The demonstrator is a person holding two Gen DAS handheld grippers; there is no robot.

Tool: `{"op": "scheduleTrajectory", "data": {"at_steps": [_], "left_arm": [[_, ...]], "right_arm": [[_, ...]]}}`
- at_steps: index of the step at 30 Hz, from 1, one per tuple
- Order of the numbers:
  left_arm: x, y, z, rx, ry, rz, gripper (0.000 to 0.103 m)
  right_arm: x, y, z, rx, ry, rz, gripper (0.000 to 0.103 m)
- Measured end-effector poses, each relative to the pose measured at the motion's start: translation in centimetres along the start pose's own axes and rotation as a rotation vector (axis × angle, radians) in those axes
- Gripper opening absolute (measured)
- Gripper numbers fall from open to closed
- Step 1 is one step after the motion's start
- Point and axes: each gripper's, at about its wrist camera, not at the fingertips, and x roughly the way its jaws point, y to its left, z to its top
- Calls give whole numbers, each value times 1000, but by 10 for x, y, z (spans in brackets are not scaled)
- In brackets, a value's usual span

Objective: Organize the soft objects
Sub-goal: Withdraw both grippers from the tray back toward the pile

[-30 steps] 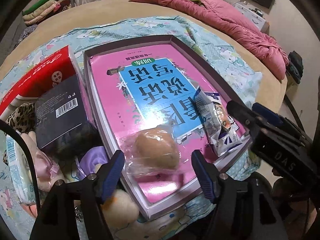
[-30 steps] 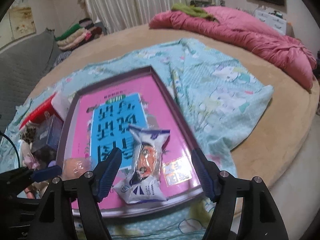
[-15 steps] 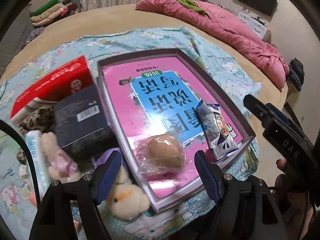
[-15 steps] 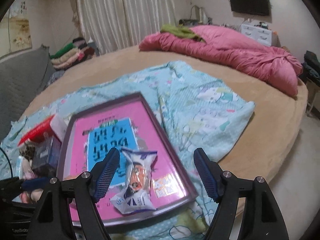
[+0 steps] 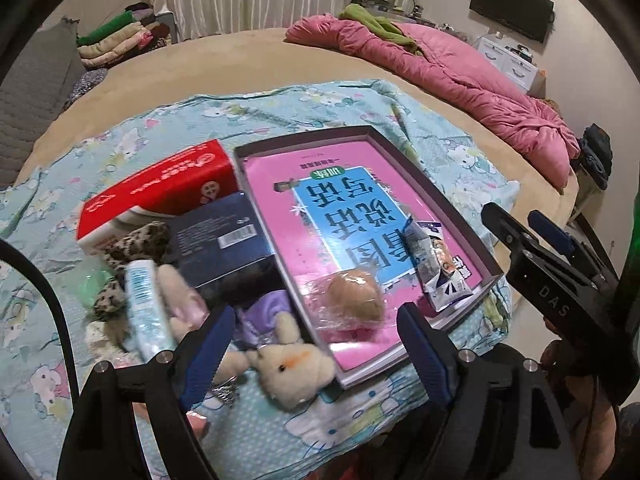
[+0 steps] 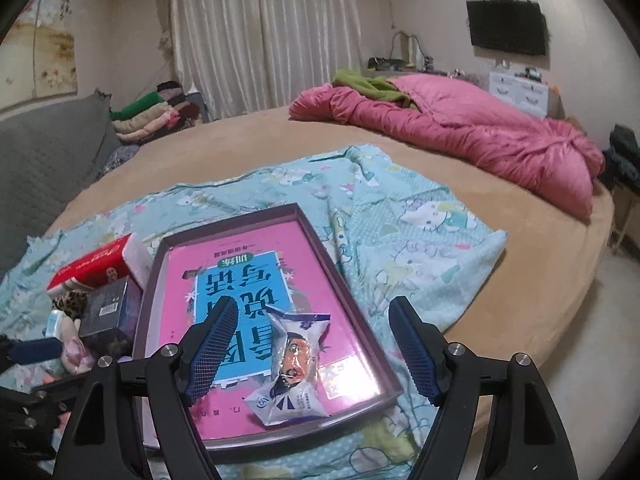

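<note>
Snack packet (image 6: 294, 364) lengthwise along tray (image 6: 352, 300), upright.

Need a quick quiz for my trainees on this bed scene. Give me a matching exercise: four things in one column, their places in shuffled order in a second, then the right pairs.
Things:
1. wrapped bun
2. plush bunny
3. dark box
4. pink quilt

Places:
A. on the printed sheet, just outside the tray's near corner
B. far side of the bed, away from the tray
C. inside the tray, beside the snack packet
D. left of the tray, in front of the red tissue pack

Pairs: 1-C, 2-A, 3-D, 4-B
</note>
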Motion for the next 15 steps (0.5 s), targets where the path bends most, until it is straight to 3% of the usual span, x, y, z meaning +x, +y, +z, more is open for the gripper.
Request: {"op": "scheduleTrajectory", "data": {"at_steps": [15], "left_arm": [[-59, 66, 4, -124, -84, 27, 83]], "right_arm": [[-44, 50, 15, -97, -55, 74, 79]]}}
